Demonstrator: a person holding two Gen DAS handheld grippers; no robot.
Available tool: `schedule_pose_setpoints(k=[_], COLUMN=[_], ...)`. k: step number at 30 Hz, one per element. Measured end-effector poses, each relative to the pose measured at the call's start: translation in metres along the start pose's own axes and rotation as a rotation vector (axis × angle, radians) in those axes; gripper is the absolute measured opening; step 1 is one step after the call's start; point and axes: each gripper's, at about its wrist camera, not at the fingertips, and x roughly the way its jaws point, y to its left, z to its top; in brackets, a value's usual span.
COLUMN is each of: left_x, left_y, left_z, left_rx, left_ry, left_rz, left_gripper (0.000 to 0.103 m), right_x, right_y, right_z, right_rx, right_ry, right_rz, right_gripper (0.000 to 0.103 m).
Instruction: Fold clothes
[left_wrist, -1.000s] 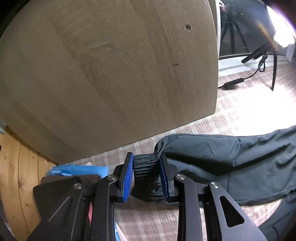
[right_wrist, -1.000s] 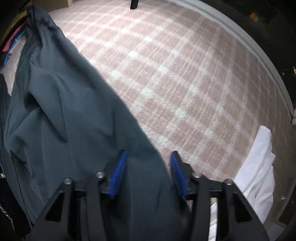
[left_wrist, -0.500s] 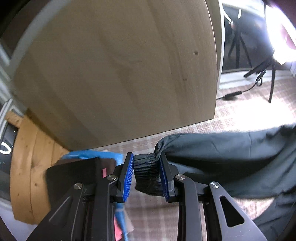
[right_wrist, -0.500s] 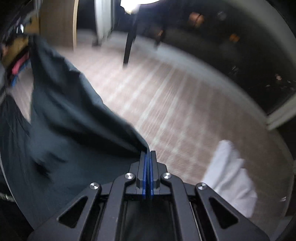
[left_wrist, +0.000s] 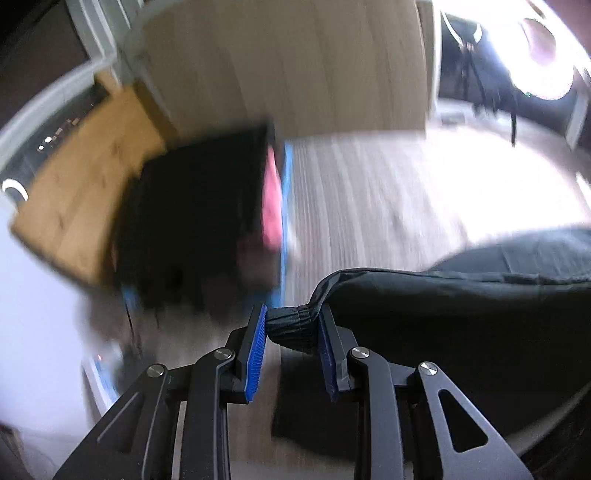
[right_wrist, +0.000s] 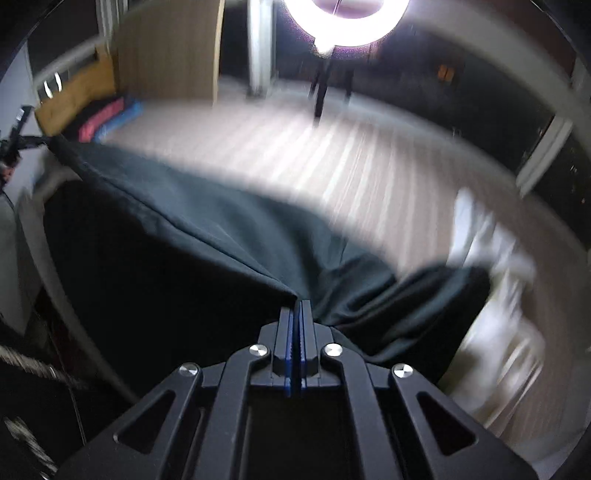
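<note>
A dark grey pair of trousers (left_wrist: 461, 325) hangs stretched between my two grippers above a pink checked carpet (left_wrist: 369, 192). My left gripper (left_wrist: 291, 325) is shut on the ribbed elastic ankle cuff (left_wrist: 291, 325). In the right wrist view the trousers (right_wrist: 184, 236) spread out to the left, and my right gripper (right_wrist: 295, 314) is shut tight on a fold of the fabric at the other end. Both views are motion-blurred.
A stack of folded clothes, black, pink and blue (left_wrist: 207, 221), lies by a wooden board (left_wrist: 74, 192) and a pale wood panel (left_wrist: 295, 62). It also shows in the right wrist view (right_wrist: 107, 114). A white garment (right_wrist: 491, 280) lies right. A ring light on a stand (right_wrist: 343, 22) stands behind.
My right gripper has closed on the trousers' fabric and both grippers have lifted, raising the trousers off the carpet. The left gripper stays shut on the cuff.
</note>
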Motion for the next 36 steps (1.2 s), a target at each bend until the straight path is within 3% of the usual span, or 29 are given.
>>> schedule_pose_setpoints(k=[3,6,13,21,26,29,32,36], left_x=[0.022,0.032,0.017,0.02,-0.002,-0.01,0.014,0.049], left_y=[0.004,0.002,0.005,0.019,0.037,0.044,0.033,0.013], left_z=[-0.052,-0.078,-0.107,-0.141,-0.131,-0.108,-0.075,-0.056], left_rx=[-0.013,0.021,0.067,0.119,0.1,0.073,0.11,0.185], left_ry=[0.061,0.052,-0.028,0.074,0.059,0.017,0.017,0.063], left_rz=[-0.03,-0.04,-0.087,-0.109,-0.169,-0.192,-0.179,-0.178], left_gripper=[0.025,0.025,0.027,0.03,0.028,0.034,0.034,0.034], right_x=[0.02,0.015,0.003,0.001,0.0,-0.003,-0.013,0.003], right_y=[0.022,0.028,0.042,0.051,0.056,0.058,0.058,0.08], right_z=[-0.037,-0.043,-0.055,-0.054,-0.053,-0.047,-0.025,-0.018], right_rx=[0.015,0.024,0.047,-0.004,-0.039,-0.045,-0.017,-0.066], right_ry=[0.087,0.089,0.094,0.186,0.246,0.262,0.188,0.179], right_rz=[-0.006,-0.022,-0.06,-0.029,-0.007,0.006,0.014,0.025], right_gripper=[0.002,0.002,0.002,0.003,0.005,0.011,0.013,0.013])
